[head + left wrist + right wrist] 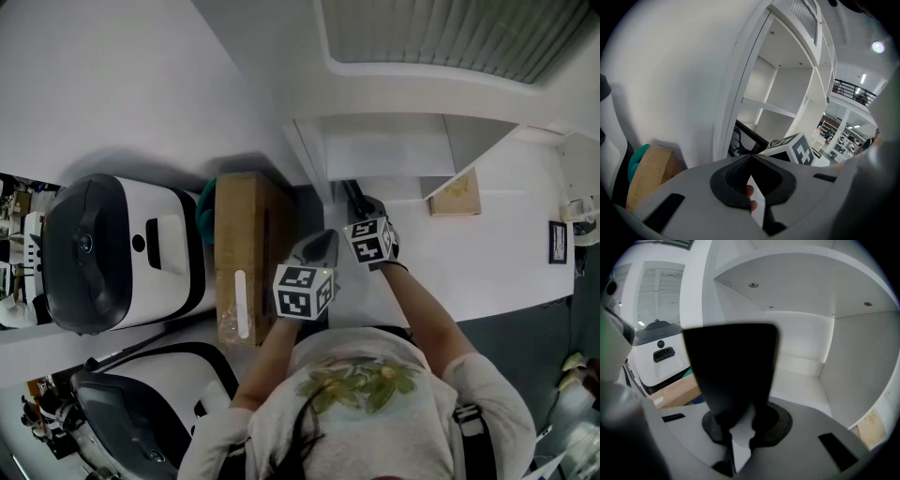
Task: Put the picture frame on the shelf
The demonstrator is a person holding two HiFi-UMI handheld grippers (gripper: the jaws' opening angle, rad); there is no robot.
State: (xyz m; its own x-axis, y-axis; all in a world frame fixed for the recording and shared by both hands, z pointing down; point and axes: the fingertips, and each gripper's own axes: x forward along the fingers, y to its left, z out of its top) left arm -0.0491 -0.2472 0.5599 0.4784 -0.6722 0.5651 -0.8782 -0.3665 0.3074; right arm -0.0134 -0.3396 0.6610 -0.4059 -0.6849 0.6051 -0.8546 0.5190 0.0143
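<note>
A person seen from above stands at a white shelf [384,150] in the upper centre of the head view, a gripper in each hand. The right gripper [367,214], just right of centre, has its jaws clamped on the lower edge of the picture frame [353,195], which stands upright and edge-on at the mouth of a shelf compartment. In the right gripper view the frame's dark back [731,366] fills the centre, rising from the pinched jaws of the right gripper [736,420], with the bare white compartment of the shelf [801,380] open behind and to the right. The left gripper [323,242] sits just beside it, lower and to the left; its own view shows the left gripper [750,161] with jaws together on nothing, pointed at the frame [743,140], whose black-and-white picture faces the camera at the foot of the shelf [773,108]. A cardboard box [242,253] stands on the floor left of centre, against the shelf's side, and a white-and-black machine [122,248] lies further left.
</note>
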